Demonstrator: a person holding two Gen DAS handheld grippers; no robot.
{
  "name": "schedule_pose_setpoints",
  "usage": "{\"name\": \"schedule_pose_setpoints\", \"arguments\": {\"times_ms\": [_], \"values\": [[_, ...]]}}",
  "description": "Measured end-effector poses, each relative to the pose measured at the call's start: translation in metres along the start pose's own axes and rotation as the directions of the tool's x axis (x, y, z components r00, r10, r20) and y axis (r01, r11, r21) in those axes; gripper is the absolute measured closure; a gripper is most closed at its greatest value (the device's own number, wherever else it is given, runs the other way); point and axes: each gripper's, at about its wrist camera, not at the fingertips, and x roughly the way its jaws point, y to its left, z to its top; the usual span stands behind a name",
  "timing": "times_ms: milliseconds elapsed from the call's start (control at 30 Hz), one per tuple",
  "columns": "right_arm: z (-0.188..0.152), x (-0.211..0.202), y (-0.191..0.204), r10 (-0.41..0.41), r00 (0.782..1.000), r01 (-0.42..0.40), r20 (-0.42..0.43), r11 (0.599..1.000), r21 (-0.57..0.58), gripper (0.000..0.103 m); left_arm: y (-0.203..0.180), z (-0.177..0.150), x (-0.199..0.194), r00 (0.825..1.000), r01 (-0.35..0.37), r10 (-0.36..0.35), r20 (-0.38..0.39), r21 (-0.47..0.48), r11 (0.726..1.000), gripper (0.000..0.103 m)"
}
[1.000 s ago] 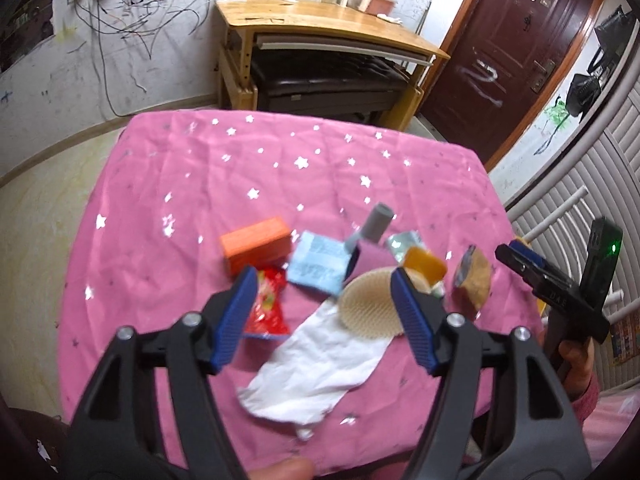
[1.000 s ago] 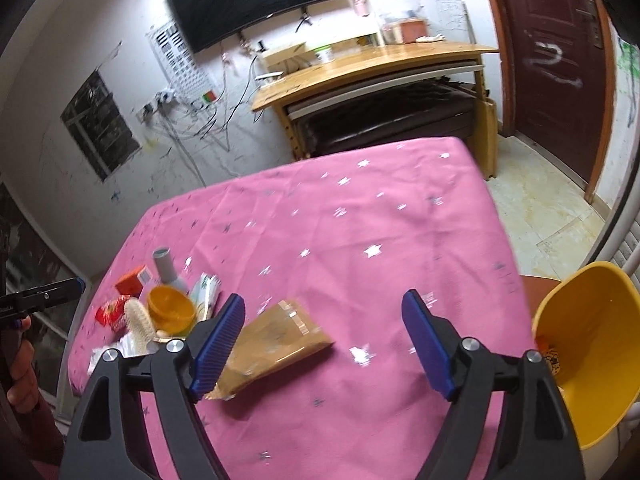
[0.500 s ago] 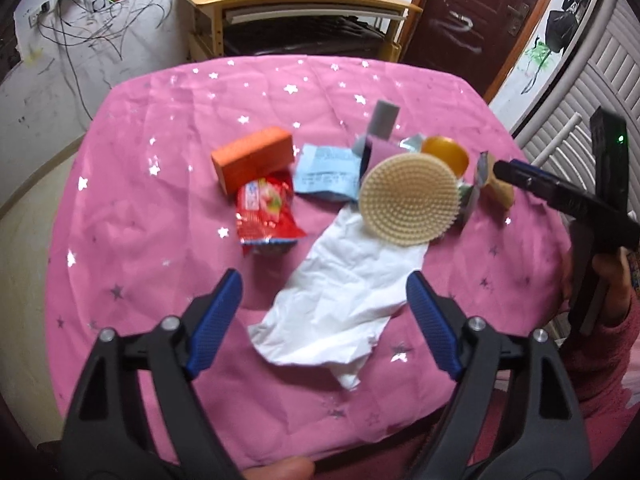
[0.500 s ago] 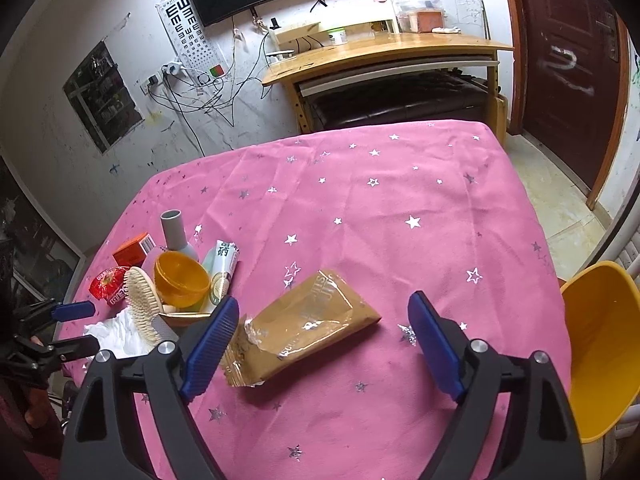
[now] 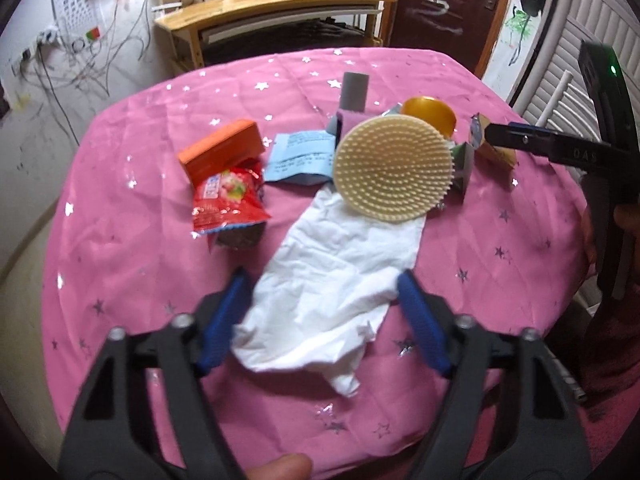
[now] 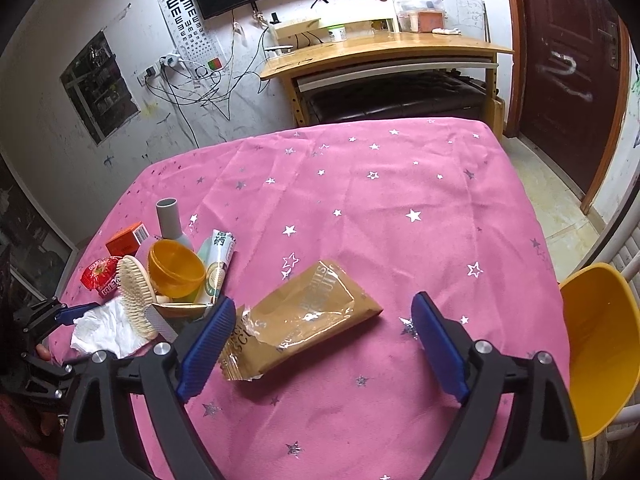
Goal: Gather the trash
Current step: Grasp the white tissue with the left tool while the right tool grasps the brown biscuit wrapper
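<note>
A crumpled white tissue (image 5: pixel 332 280) lies on the pink starred tablecloth (image 5: pixel 140 248). My left gripper (image 5: pixel 326 318) is open with its blue fingers either side of the tissue's near end. A brown snack wrapper (image 6: pixel 304 316) lies flat in the right wrist view, and my right gripper (image 6: pixel 320 344) is open just in front of it. A red snack packet (image 5: pixel 228 200) and a light blue paper (image 5: pixel 300 156) lie beside the tissue. A yellow bin (image 6: pixel 596 344) stands off the table's right edge. The tissue also shows in the right wrist view (image 6: pixel 106 328).
A round bristle brush (image 5: pixel 394 168) rests on the tissue's far end. An orange box (image 5: pixel 222 152), a grey-capped bottle (image 5: pixel 354 92), an orange bowl (image 6: pixel 176 268) and a green-white tube (image 6: pixel 218 268) crowd the same corner. A wooden desk (image 6: pixel 384 52) stands behind.
My left gripper has moved forward and down so its fingers now flank the tissue. My right gripper has edged closer to the brown wrapper. Both stay open.
</note>
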Motion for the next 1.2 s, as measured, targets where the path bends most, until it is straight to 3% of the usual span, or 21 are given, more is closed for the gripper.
{"name": "schedule_pose_setpoints", "arguments": {"times_ms": [67,167,267,400,600,767,833,1000,1200], "values": [[-0.001,0.0,0.002,-0.007,1.0,0.007,-0.001,1.0,-0.01,0.019,-0.001,-0.001,-0.002,1.0,0.004,-0.004,0.012,0.009,1.0,0.06],[-0.001,0.001,0.006,-0.016,1.0,0.015,-0.009,1.0,-0.027,0.019,-0.003,-0.001,-0.004,0.999,0.04,-0.041,0.018,0.011,0.999,0.083],[-0.001,0.003,0.009,-0.035,0.999,0.034,-0.018,0.998,-0.047,0.019,-0.009,-0.002,-0.006,0.998,0.051,-0.051,0.024,0.022,0.998,0.089],[0.001,0.007,0.015,-0.053,0.998,0.051,-0.029,0.995,-0.081,0.019,-0.012,-0.001,-0.018,0.994,0.099,-0.1,0.047,0.014,0.995,0.089],[0.011,0.016,0.025,-0.046,0.998,0.041,-0.038,0.992,-0.123,0.02,-0.01,0.002,-0.049,0.99,0.076,-0.077,0.12,0.008,0.997,0.089],[0.011,0.025,0.031,-0.07,0.996,0.062,-0.05,0.987,-0.149,0.053,-0.001,0.001,-0.08,0.981,0.045,-0.041,0.191,-0.019,0.999,0.089],[0.012,0.024,0.028,-0.051,0.998,0.044,-0.044,0.99,-0.135,0.081,0.003,0.001,-0.09,0.976,0.037,-0.03,0.214,-0.029,0.999,0.089],[0.011,0.015,0.025,-0.046,0.999,0.045,-0.007,0.991,-0.128,0.091,0.011,0.001,-0.11,0.965,0.026,-0.014,0.263,-0.041,0.999,0.089],[0.013,-0.002,0.021,-0.037,0.998,0.042,0.049,0.993,-0.115,0.092,0.012,0.008,-0.121,0.955,0.019,-0.004,0.296,-0.049,0.999,0.089]]}}
